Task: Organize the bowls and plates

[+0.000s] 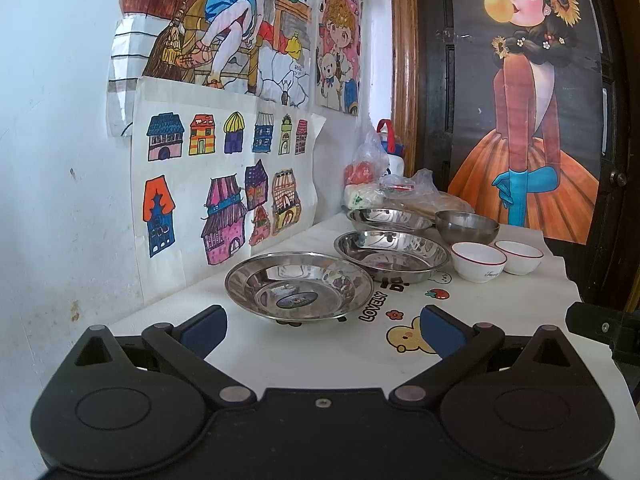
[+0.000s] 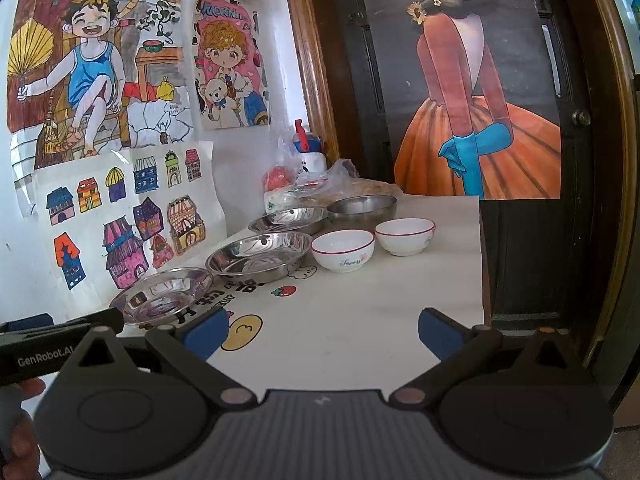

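Three shallow steel plates stand in a row along the wall: the near plate (image 1: 298, 286) (image 2: 162, 294), the middle plate (image 1: 394, 255) (image 2: 260, 257) and the far plate (image 1: 390, 220) (image 2: 289, 219). A steel bowl (image 1: 467, 226) (image 2: 362, 207) sits behind two white bowls with red rims, one nearer (image 1: 479, 261) (image 2: 343, 255), one farther (image 1: 519, 256) (image 2: 405, 236). My left gripper (image 1: 323, 330) is open, just short of the near plate, nothing between its fingers. My right gripper (image 2: 323, 330) is open over bare tablecloth, well short of the white bowls.
The table (image 2: 360, 332) has a white cartoon-print cloth; its right edge drops off by a dark door (image 2: 532, 240). Plastic bags of food (image 1: 384, 184) and a bottle (image 2: 308, 152) crowd the far corner. Drawings cover the wall (image 1: 60, 160) on the left.
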